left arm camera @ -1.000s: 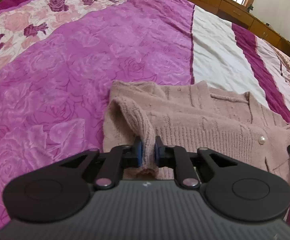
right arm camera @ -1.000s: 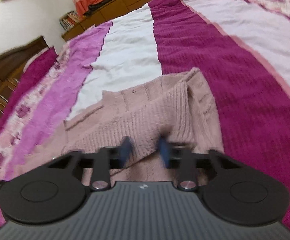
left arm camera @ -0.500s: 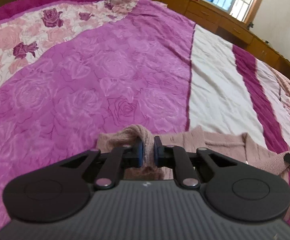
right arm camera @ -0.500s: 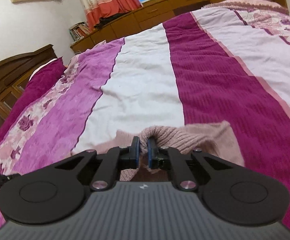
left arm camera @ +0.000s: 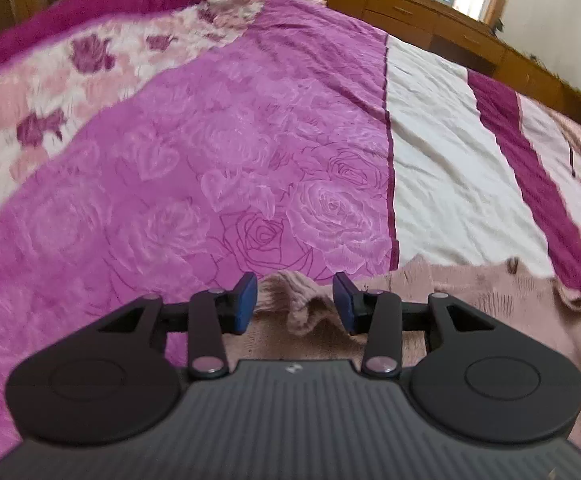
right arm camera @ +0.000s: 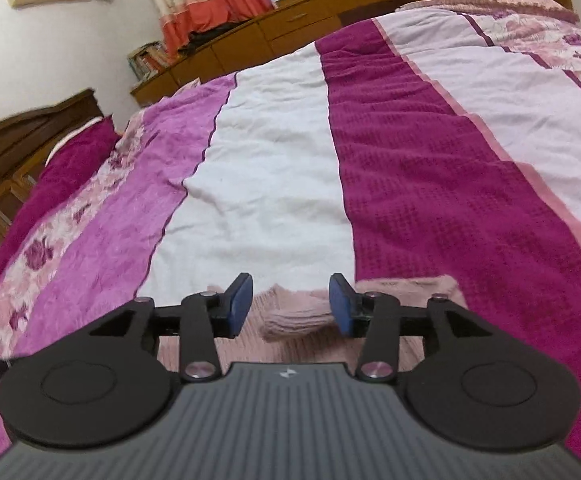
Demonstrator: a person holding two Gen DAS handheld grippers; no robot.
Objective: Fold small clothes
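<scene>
- The left hand-held gripper [left arm camera: 294, 302] is seen with its blue pads [left arm camera: 244, 304] parted to a middling width; its jaws have just been opening. A raised hump of the pink knitted cardigan [left arm camera: 490, 300] stands between them, but neither pad presses on it, so nothing is held.
- The cardigan is laid on the bed [left arm camera: 210, 180], at the near edge of the left wrist view, across the seam where the rose-patterned purple stripe meets the white stripe.
- A first risk is judged here: the released hump is not lying flat, and springy knit may creep back, so the fold could loosen or open if it is left unpressed.
- A second risk is judged at withdrawal: the pads stand just beside the loose knit on both sides, and a pad edge could snag a loop and drag the folded layer askew.
- The right hand-held gripper [right arm camera: 290, 304] is likewise shown part open, its jaws having just been opening. A rolled ridge of the cardigan [right arm camera: 298, 314] lies between its pads [right arm camera: 238, 306]; the right pad is close to the knit, though contact cannot be told, and no grip is seen.
- In the right wrist view the garment sits across the white and dark magenta stripes of the bed [right arm camera: 430, 200].
- Uneven edges are a further risk: how well the layers line up cannot be judged, since most of the garment is hidden beneath both gripper bodies.
- The soft bedding may also be rucked up under the cardigan if the next pinch is taken too deep, so that bedding is lifted with the knit.
</scene>
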